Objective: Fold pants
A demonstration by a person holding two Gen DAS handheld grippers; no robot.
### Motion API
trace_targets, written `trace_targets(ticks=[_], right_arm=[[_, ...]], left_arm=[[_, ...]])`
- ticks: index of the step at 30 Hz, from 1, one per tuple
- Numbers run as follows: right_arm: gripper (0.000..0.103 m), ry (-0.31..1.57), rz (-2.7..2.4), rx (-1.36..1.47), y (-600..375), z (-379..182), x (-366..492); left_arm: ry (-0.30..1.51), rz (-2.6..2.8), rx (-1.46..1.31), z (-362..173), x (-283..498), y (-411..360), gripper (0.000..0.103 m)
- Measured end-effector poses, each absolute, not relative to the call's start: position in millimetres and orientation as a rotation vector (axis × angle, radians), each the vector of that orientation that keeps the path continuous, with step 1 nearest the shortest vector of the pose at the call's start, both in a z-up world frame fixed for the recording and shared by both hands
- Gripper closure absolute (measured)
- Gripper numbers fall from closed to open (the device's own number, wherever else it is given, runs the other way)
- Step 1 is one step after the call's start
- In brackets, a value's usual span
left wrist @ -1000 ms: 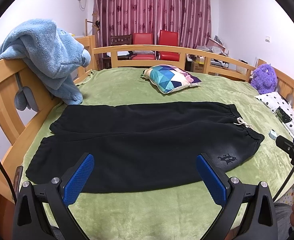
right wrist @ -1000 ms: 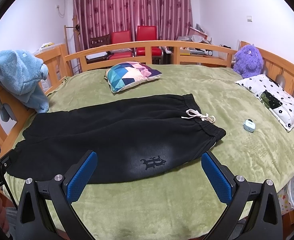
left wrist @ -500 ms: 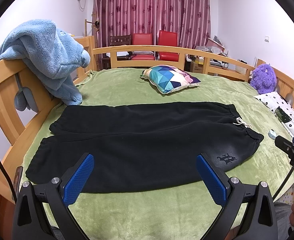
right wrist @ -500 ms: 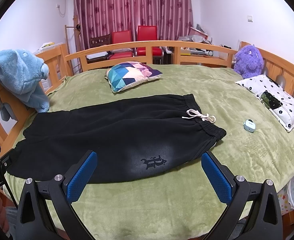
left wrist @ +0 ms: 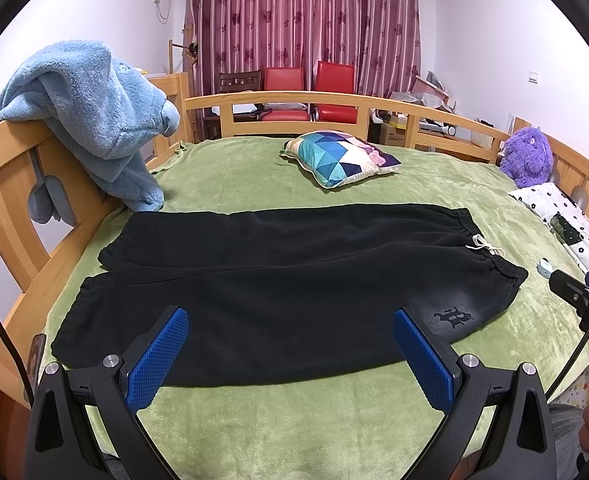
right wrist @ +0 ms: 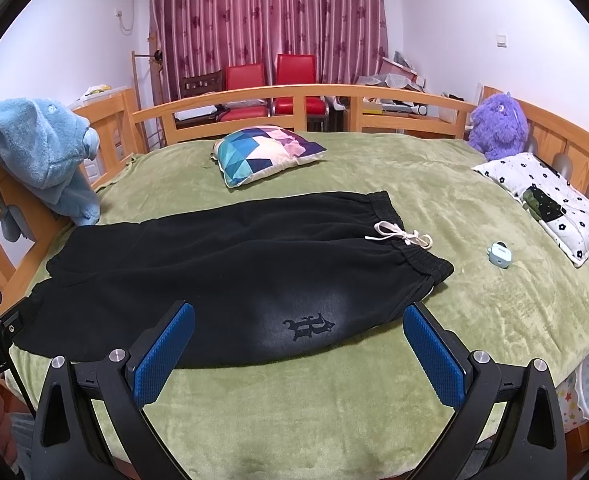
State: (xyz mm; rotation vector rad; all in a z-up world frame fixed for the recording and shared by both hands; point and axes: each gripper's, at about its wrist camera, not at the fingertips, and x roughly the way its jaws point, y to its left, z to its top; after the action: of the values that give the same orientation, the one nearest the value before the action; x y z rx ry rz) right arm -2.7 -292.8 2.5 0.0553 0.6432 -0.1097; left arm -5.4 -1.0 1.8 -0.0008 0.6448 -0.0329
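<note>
Green bedding (left wrist: 254, 432) covers a wood-railed bed, and both tools hover over its near edge. Left gripper (left wrist: 290, 354) is spread wide with nothing between its blue pads, above the pants (left wrist: 286, 280) near their cuffs. Right gripper (right wrist: 298, 350) is likewise spread and empty, above the logo (right wrist: 308, 326) by the waistband. Black pants lie flat and unfolded, long axis running left to right: waist and white drawstring (right wrist: 402, 236) to the right, cuffs to the left. Beyond them sits a pillow (left wrist: 338, 156); a blue towel (left wrist: 90, 120) drapes the left rail.
</note>
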Motion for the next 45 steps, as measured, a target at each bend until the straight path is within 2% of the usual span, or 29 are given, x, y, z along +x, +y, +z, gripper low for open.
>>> trace_targets(ticks=[45], right_arm=[[0.001, 0.602, -0.080, 0.053, -287.2, 4.6, -10.7]], left_arm=[[0.629, -0.031, 0.002, 8.4, -12.7, -12.5, 0.000]])
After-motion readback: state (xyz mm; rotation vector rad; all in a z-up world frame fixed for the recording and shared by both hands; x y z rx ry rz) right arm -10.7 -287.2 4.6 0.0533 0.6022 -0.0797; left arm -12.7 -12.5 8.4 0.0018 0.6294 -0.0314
